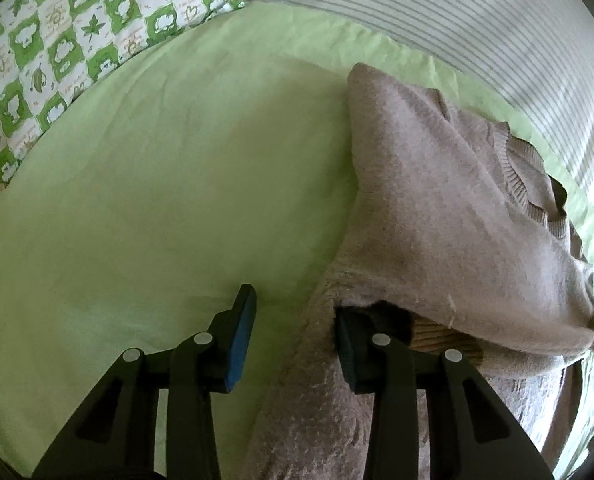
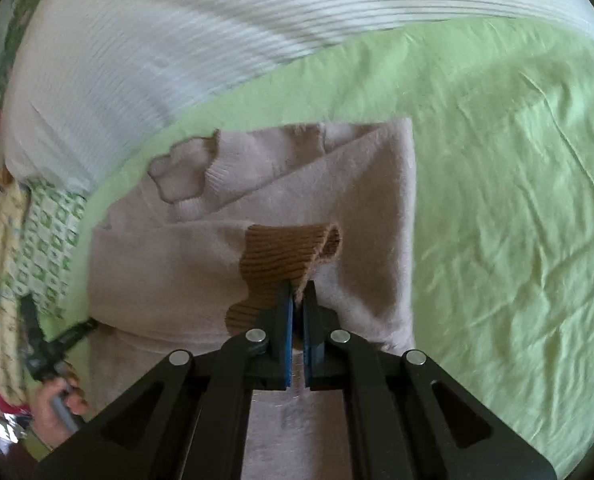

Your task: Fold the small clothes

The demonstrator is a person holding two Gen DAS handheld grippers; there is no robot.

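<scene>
A pale pink-grey knitted sweater [image 2: 201,280] lies on a bed covered by a light green sheet [image 2: 497,200], filling the centre and lower left of the right wrist view. Its sleeve is folded across the body, and the brown ribbed cuff [image 2: 281,256] sits just above the right gripper [image 2: 297,292]. That gripper's jaws stand narrow, pinched on the edge of the cuff, with blue pads showing on their inner faces. A ribbed collar with a bear-shaped patch [image 2: 181,172] shows in the upper left part of the garment.

In the left wrist view the sweater [image 1: 437,200] takes up the right half of the frame, one fold raised and draped over the rest. The left gripper [image 1: 293,312] has its jaws wide: one finger rests over the bare sheet [image 1: 157,200], the other is pushed under the lifted fold, whose edge partly hides its tip. The brown cuff [image 1: 437,338] peeks out beneath that fold.

A green-and-white checked pillow [image 1: 57,60] with leaf prints lies in the upper left of that frame, and a white striped blanket [image 1: 477,32] curves along the top and right. In the right wrist view the striped blanket [image 2: 177,60] crosses the upper frame, and at lower left a hand [image 2: 53,408] grips the other tool's handle.
</scene>
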